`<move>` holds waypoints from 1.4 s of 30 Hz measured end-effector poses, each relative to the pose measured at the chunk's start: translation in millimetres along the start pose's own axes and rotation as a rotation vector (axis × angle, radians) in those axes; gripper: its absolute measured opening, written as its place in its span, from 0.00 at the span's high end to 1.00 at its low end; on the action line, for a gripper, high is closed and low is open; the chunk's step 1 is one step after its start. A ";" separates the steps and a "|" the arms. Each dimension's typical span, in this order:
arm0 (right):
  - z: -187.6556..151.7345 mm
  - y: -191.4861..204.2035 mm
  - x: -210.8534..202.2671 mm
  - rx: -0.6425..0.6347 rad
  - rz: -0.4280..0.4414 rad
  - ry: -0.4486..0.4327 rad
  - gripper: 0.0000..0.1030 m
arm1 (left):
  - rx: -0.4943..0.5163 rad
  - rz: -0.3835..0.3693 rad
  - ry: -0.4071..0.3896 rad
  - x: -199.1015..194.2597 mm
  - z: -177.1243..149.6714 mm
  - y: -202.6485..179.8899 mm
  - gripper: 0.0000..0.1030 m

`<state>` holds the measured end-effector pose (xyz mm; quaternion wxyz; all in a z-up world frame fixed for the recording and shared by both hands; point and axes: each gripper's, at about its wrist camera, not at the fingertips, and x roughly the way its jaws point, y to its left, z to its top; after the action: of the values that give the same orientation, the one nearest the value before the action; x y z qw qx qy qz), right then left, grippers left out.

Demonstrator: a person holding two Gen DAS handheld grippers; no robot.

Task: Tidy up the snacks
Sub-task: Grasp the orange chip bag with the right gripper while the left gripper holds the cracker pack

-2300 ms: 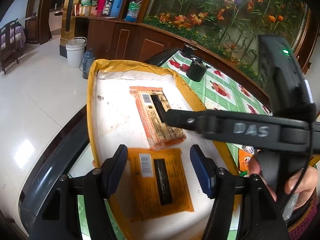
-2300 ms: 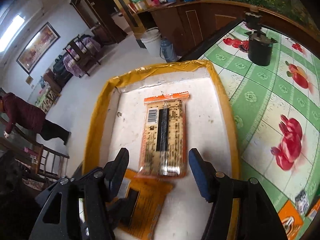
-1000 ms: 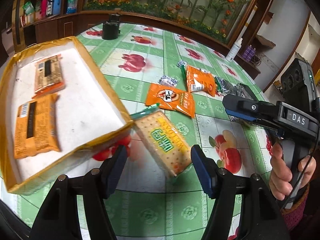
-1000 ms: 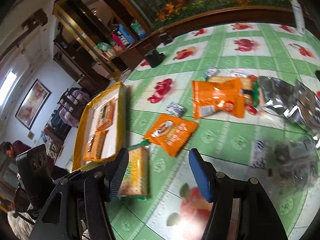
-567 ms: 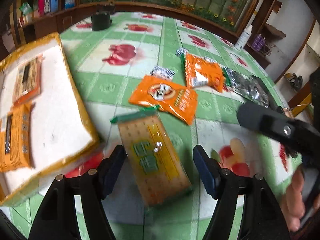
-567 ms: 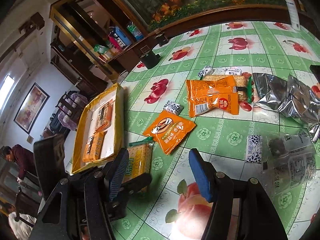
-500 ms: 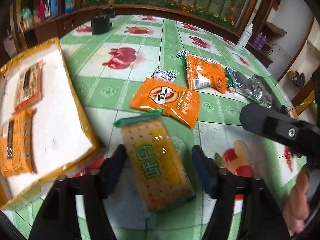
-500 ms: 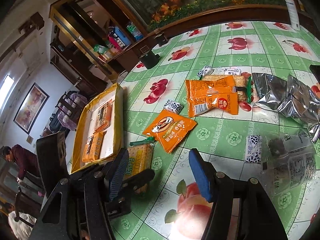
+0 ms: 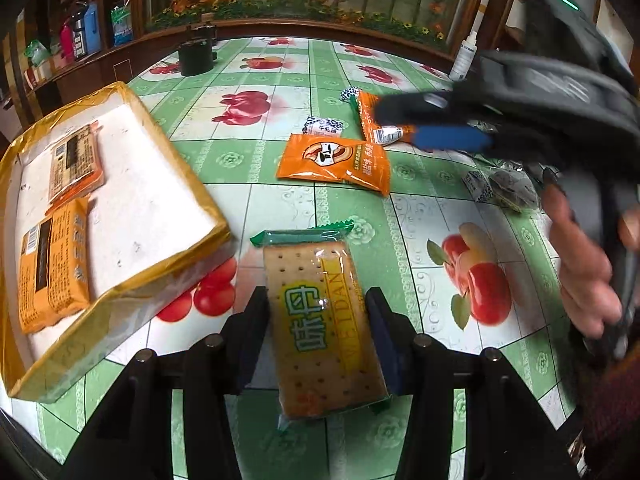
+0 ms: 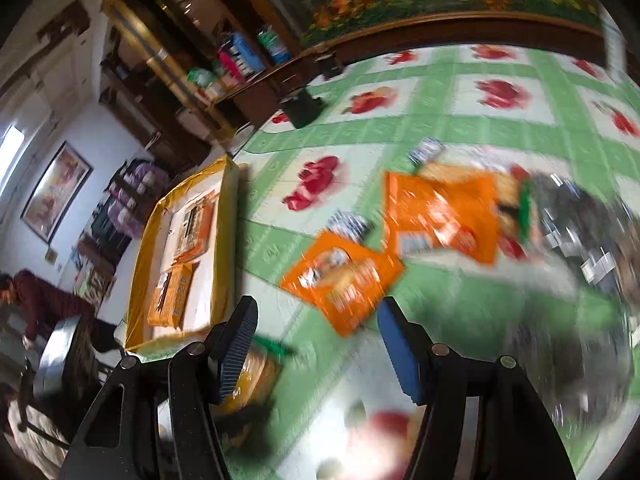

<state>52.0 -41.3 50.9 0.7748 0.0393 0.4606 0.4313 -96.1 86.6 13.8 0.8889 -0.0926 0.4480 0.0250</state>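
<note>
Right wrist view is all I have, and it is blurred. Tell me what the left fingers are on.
Observer: The left gripper straddles a cracker pack; its jaws are closing, fingers at the pack's long edges.
Operator: Say where that pack sits.
Observer: It looks to lie flat on the table, printed face up, just beside the tray, not in it.
Operator: Report the grip.
Observer: I cannot tell whether the fingers press yet; the wrapper shows no dent.
</note>
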 end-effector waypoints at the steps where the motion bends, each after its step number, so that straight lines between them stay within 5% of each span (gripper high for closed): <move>1: 6.7 2.4 6.8 -0.016 -0.009 0.007 0.35 | -0.002 -0.001 -0.001 -0.6 -0.7 0.3 0.53; 8: 27.0 4.8 56.7 -0.144 -0.119 0.065 0.35 | -0.009 -0.038 -0.004 -2.8 -2.8 5.5 0.53; 14: 11.8 13.7 65.1 -0.252 -0.081 0.128 0.28 | -0.003 -0.094 -0.006 0.3 3.2 8.5 0.53; 18: -5.3 26.5 66.1 -0.366 -0.152 0.094 0.23 | 0.018 -0.118 -0.006 1.2 4.8 10.4 0.53; 22: -12.0 30.5 67.9 -0.413 -0.196 0.057 0.29 | 0.009 -0.148 -0.010 0.3 4.1 14.3 0.53; 26: -12.2 29.3 64.4 -0.381 -0.163 0.030 0.37 | 0.004 -0.153 -0.014 0.9 3.8 15.3 0.53; 42: -8.4 18.4 59.8 -0.237 -0.063 -0.002 0.38 | 0.053 -0.084 -0.011 1.6 3.3 5.5 0.53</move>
<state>46.2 9.5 13.9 0.7875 -0.0667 0.4065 0.4583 -93.3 92.5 13.7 0.8937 -0.0873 0.4395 -0.0236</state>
